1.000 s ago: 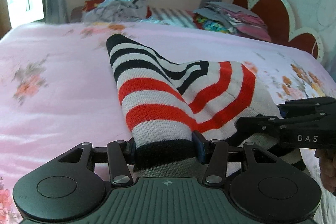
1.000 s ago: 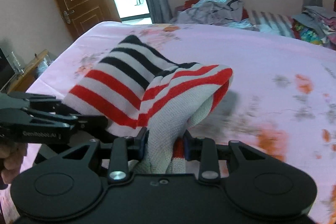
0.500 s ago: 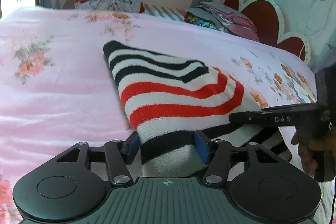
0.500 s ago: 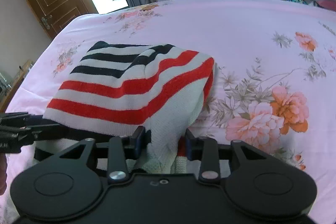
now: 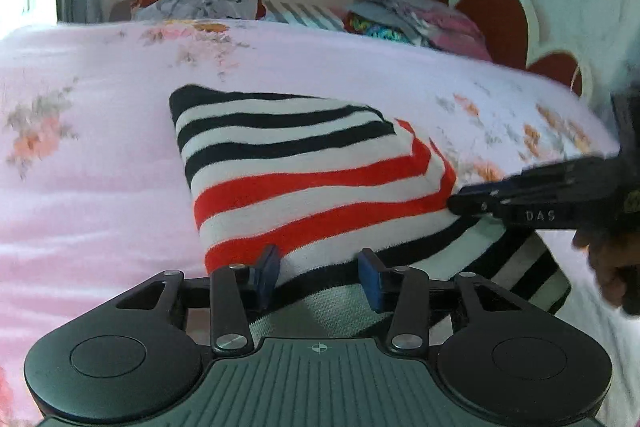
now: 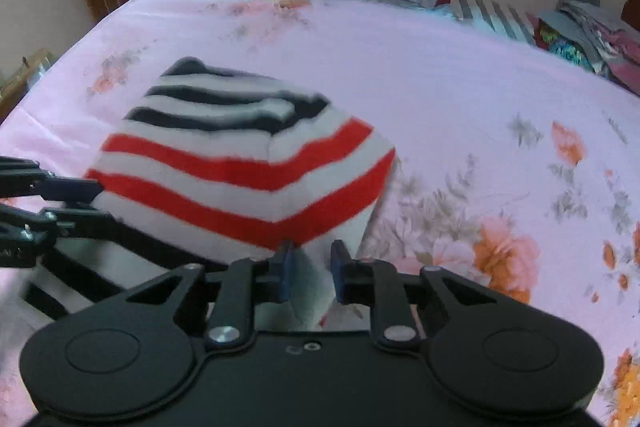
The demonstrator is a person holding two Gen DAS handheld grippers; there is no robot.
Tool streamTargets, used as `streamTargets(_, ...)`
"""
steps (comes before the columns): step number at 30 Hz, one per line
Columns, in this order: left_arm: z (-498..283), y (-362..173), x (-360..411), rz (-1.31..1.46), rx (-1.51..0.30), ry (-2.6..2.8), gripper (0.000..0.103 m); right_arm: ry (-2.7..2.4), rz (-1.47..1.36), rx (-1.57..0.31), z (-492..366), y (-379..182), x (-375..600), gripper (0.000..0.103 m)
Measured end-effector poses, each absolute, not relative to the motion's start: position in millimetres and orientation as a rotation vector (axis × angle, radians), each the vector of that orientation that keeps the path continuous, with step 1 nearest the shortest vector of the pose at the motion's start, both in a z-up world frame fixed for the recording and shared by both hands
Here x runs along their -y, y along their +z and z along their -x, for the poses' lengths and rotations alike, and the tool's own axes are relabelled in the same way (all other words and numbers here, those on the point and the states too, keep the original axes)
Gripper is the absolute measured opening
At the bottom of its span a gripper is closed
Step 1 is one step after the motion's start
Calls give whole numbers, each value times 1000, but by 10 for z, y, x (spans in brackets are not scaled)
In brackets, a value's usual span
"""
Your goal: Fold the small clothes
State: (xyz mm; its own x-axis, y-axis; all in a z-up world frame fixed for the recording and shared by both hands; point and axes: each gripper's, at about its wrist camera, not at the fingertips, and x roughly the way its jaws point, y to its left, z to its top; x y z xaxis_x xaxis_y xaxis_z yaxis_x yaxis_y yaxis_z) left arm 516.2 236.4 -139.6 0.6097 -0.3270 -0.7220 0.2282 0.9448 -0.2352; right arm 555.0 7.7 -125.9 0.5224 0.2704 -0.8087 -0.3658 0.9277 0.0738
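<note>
While the sweater (image 5: 304,179) lies on the bed (image 5: 92,163) with its upper half already laid over the lower one, the fold looks nearly done; what remains, I think, is to draw back and perhaps fold once more. The left gripper (image 5: 318,275) stands wide, the hem loose between its fingers. The right gripper (image 6: 310,267) is narrower, yet appears also apart from the cloth. One second ago both were clamped on the raised sweater; now it rests flat.

My left gripper (image 5: 319,275) has spread fingers (image 5: 268,271) around the sweater (image 5: 304,183) hem; right gripper (image 5: 472,205) at three o'clock.
</note>
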Motion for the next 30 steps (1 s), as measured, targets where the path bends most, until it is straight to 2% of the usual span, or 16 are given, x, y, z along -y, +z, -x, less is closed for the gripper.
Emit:
streamTargets(2,-5118,-1317,-2378,123,-858,-318,43,361,97,-944,-5511,-1189,-78,20)
streamTargets(3,-5068,-1265,-2373,112,-850,-324,43,349,108,-927,-5452,-1138,-90,13)
streamTargets(5,-4924,-1186,-2381,115,-834,-348,43,371,106,-882,-5267,-990,-87,7)
streamTargets(11,-4553,-1156,-2313,91,-848,-368,42,467,156,-853,-4776,-875,-174,7)
streamTargets(14,-4468,-1268,-2189,12,-869,-332,39,421,254,-908,-4787,-1079,-209,0)
streamTargets(24,-4347,-1333,-2072,-43,-862,-260,39,417,185,-898,-4754,-1204,-92,0)
streamTargets(30,-4059,-1223,-2033,-43,-867,-184,39,445,161,-865,-4453,-944,-29,4)
